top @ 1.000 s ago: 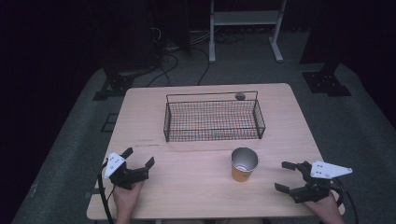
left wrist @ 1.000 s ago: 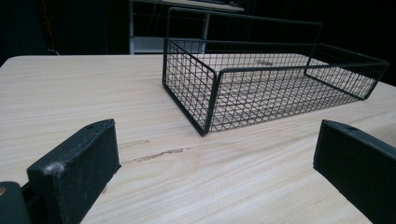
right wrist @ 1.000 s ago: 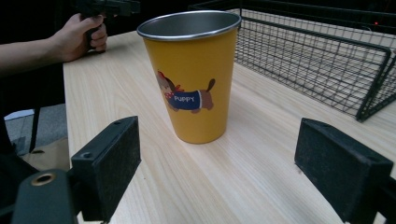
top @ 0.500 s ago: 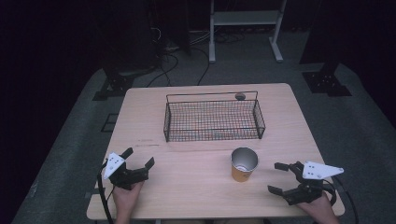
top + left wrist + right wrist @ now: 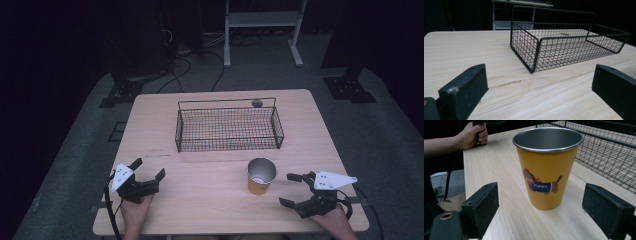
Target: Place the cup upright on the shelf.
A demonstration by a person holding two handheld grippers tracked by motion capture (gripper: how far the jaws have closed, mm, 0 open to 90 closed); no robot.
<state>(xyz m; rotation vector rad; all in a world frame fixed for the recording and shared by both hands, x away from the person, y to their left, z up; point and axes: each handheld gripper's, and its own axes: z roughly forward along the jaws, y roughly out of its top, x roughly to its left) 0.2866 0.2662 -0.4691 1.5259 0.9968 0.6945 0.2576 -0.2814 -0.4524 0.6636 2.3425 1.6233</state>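
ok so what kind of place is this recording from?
Probably a lab or studio recording setup: dark surroundings, cables on the grey floor, stand bases around one light wooden table holding a black wire basket and yellow metal cup.

The room is dim, its far side lost in near-black shadow. A light wooden table [image 5: 150, 125] stands on grey carpet [image 5: 75, 150], with black cables [image 5: 195, 65] trailing across the floor behind it. Beyond them stands a white metal-framed stand [image 5: 262, 20], and dark stand bases [image 5: 350, 90] sit to either side.
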